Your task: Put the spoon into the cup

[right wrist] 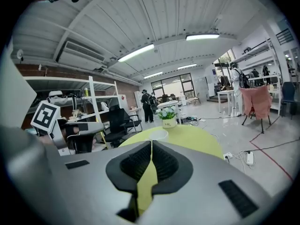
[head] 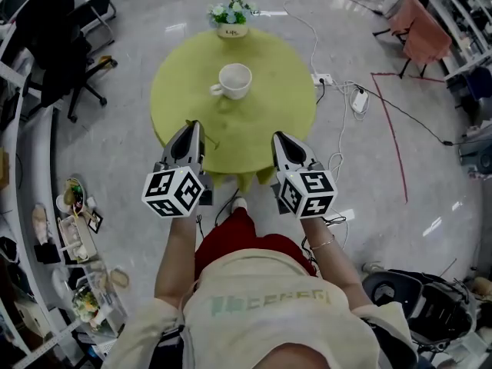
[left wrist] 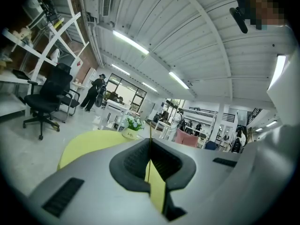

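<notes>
A white cup (head: 234,81) stands on the round green table (head: 277,75), handle to the left; it shows small past the jaws in the right gripper view (right wrist: 158,135). A thin dark line (head: 212,135) lies on the cloth near the table's near edge, by the left gripper's tip; it is too small to tell whether it is the spoon. My left gripper (head: 194,126) (left wrist: 150,139) and right gripper (head: 278,137) (right wrist: 151,142) hover side by side over the table's near edge, pointing at the cup. Both are shut with nothing between the jaws.
A small flower pot (head: 231,15) (left wrist: 132,131) (right wrist: 168,121) sits at the table's far edge. A black office chair (head: 69,60) stands to the left. Cables and a power strip (head: 359,98) lie on the floor to the right, with a pink-draped chair (head: 423,33) beyond.
</notes>
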### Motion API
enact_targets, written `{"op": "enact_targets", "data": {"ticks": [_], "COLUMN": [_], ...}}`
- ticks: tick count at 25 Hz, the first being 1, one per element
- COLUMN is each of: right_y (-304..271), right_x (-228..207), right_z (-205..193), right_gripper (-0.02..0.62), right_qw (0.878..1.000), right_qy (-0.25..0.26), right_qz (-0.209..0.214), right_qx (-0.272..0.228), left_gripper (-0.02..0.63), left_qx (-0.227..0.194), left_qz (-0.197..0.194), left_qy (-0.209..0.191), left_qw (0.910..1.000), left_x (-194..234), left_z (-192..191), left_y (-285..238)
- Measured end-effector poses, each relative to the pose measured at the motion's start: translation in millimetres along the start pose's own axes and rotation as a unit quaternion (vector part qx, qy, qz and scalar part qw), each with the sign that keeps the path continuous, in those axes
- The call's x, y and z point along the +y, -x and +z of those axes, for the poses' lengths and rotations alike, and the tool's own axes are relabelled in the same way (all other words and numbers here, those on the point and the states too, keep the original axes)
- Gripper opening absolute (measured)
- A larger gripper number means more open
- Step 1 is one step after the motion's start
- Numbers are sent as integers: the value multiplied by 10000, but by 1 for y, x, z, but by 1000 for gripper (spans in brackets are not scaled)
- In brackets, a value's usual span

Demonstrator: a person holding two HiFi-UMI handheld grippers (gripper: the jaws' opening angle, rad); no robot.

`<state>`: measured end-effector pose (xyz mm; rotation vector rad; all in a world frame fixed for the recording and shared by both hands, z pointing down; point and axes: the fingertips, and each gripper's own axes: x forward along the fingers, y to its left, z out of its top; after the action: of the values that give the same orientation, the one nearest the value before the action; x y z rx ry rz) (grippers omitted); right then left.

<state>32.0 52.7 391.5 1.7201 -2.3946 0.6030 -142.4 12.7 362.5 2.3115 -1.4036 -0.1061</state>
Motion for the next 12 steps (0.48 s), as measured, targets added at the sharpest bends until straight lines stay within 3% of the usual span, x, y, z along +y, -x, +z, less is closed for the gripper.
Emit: {"op": "enact_targets", "data": {"ticks": [12], "right_y": [-29], "right_x": [-4], "right_z": [6], "right_gripper": [37], "right_qw": [9998], "right_qy": [17], "right_qz": [-186], "right_qx": [77], "left_gripper": [23], "left_qx": [8], "left_qz": [-163], "left_qy": [83], "left_qw": [9998], "left_x": [18], "left_z": [9], "left_y": [-28]}}
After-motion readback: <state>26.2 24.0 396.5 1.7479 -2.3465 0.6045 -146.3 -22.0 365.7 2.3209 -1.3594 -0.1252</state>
